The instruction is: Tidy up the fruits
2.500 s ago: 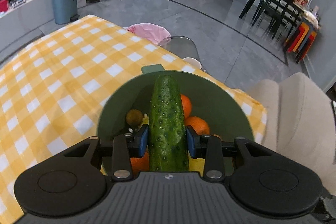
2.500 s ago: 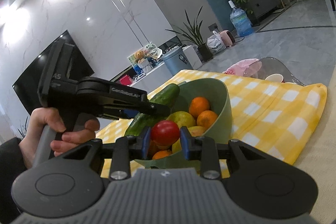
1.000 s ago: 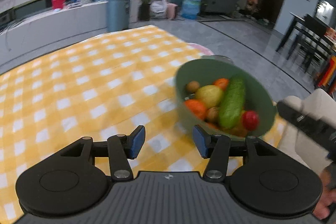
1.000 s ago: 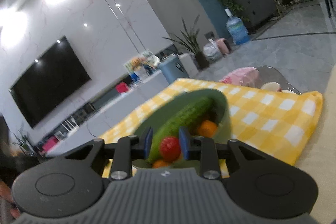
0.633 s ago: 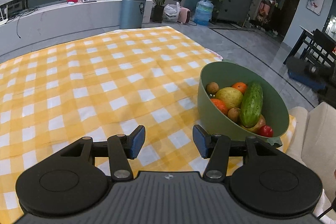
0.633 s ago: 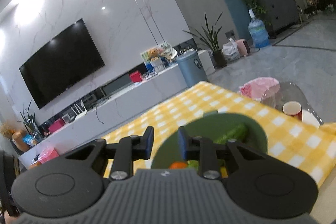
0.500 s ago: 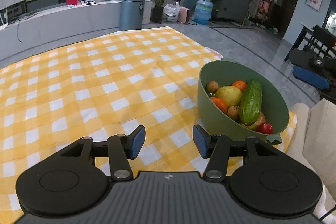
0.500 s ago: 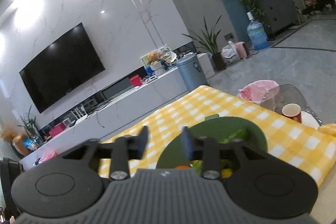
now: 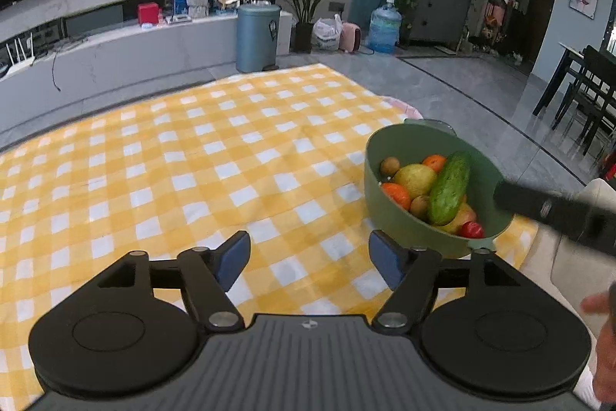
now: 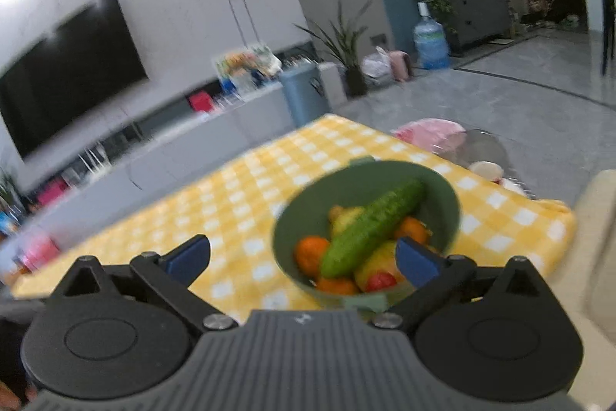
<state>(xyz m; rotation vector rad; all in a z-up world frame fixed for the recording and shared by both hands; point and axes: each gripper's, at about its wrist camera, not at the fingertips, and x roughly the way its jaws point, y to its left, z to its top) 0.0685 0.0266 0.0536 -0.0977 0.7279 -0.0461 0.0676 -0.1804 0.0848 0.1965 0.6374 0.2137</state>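
Opening just now, both empty: left gripper (image 9: pixel 309 260), right gripper (image 10: pixel 304 259); cucumber (image 9: pixel 449 188) in green bowl (image 9: pixel 389 208).

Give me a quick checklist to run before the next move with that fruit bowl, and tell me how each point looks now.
1. Left gripper empty, jaws just opened wider: ok.
2. Right gripper empty, jaws just opened wide: ok.
3. Cucumber in the bowl, lying on the other fruit: ok.
4. Tomato in the bowl near its rim: ok.
5. Bowl fully on the cloth, away from the edge: not ok, it sits near the corner.
6. Loose fruit left outside the bowl: none seen, ok.
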